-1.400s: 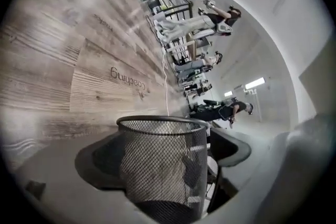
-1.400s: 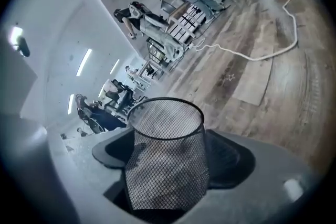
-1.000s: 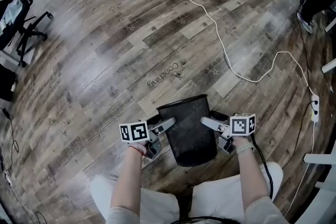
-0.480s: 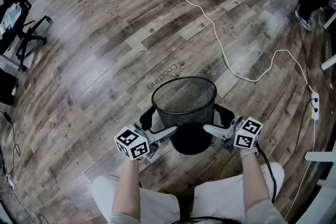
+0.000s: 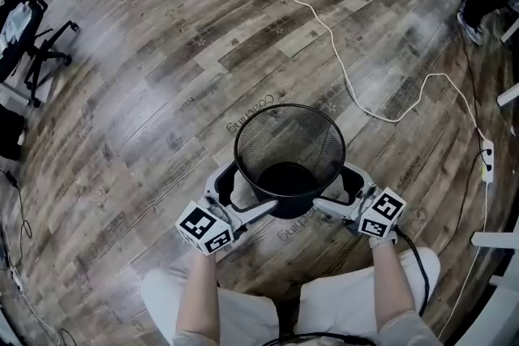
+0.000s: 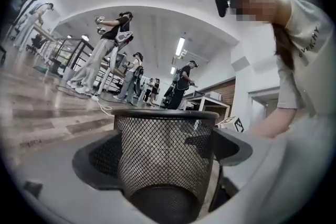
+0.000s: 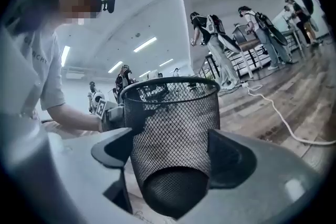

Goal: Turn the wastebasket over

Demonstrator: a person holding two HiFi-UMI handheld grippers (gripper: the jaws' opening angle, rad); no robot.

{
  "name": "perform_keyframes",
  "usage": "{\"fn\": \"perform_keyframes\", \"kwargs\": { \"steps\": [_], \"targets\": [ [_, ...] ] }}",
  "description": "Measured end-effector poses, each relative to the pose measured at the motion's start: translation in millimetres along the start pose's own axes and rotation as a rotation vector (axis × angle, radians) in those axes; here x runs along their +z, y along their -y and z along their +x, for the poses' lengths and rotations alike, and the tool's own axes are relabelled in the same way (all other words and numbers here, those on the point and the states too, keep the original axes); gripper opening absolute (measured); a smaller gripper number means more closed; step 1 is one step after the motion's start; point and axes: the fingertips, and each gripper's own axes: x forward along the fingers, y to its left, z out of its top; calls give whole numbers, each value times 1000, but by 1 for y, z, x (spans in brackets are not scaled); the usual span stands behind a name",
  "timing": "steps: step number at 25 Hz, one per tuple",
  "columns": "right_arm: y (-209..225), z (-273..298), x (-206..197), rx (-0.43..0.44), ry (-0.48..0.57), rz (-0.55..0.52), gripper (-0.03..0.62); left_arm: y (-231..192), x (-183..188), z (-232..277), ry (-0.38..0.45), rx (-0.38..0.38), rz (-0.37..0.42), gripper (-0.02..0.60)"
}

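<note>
The black wire-mesh wastebasket (image 5: pixel 289 143) stands upright in the air, its open mouth up and its solid base showing inside. It hangs just in front of my knees, above the wooden floor (image 5: pixel 146 93). My left gripper (image 5: pixel 248 194) grips its lower left side and my right gripper (image 5: pixel 334 190) its lower right side. In the left gripper view the basket (image 6: pixel 165 160) fills the gap between the left gripper's (image 6: pixel 163 150) two dark jaws. The right gripper view shows the basket (image 7: pixel 176 128) held the same way in the right gripper (image 7: pixel 176 153).
A white cable (image 5: pixel 340 65) runs across the floor from the far side to a power strip (image 5: pixel 486 155) at the right. An office chair (image 5: pixel 40 44) stands at the far left. Several people (image 6: pixel 107 50) stand far off in the room.
The basket has swung from lying with its base toward me to upright with its mouth up. Both grippers rolled with it and dropped slightly toward me.
</note>
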Motion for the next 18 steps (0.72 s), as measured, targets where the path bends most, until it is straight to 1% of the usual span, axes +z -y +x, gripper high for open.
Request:
{"fn": "perform_keyframes", "kwargs": {
  "steps": [2,6,9,12,15,18],
  "targets": [
    [-2,0,11,-6,34,-4,428,3,18,1,18,-9,27,526],
    [-12,-2,46,-7,140,-36,428,9,50,-4,98,-5,46,526],
    [-15,-3,71,-1,174,-88,428,13,72,-3,139,-4,75,526],
    [-18,-4,99,-1,204,-117,428,17,99,0,169,-12,100,526],
    [-28,-7,139,-7,240,-121,428,27,143,0,197,-25,129,526],
    [-46,-16,194,-21,271,-125,428,45,203,0,209,-48,162,526]
  ]
}}
